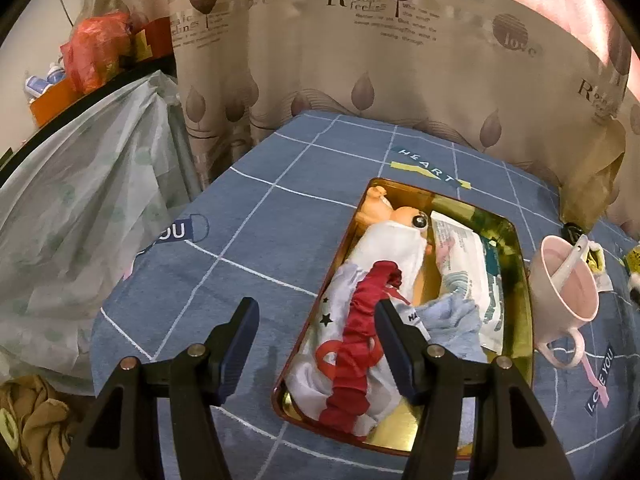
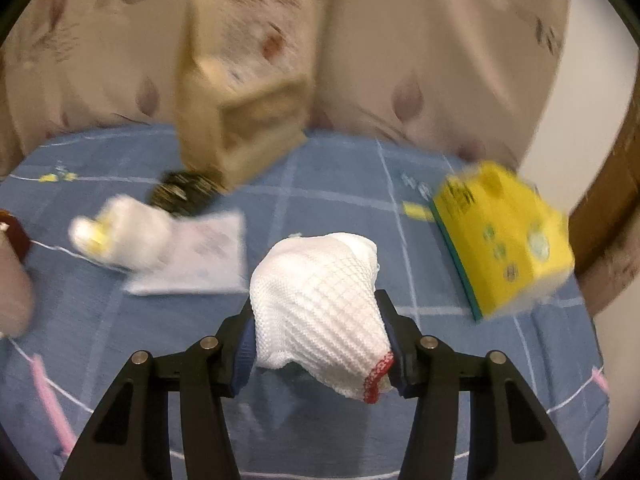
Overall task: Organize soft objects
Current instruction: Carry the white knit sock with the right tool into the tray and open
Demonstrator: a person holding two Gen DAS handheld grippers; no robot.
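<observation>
Right tongs [image 2: 318, 332] pinch a white knit glove [image 2: 320, 304] above the blue bedsheet [image 2: 332, 200]. Left tongs [image 1: 316, 320] hang spread near the gold tray [image 1: 520, 320] of clothes.

Home bedroom, checked blue bedsheet [image 1: 256, 216], leaf-print curtain [image 1: 360, 60]

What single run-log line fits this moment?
left gripper: open, empty, by tray | right gripper: shut on white glove, lifted | tray: holds cloths, doll
</observation>
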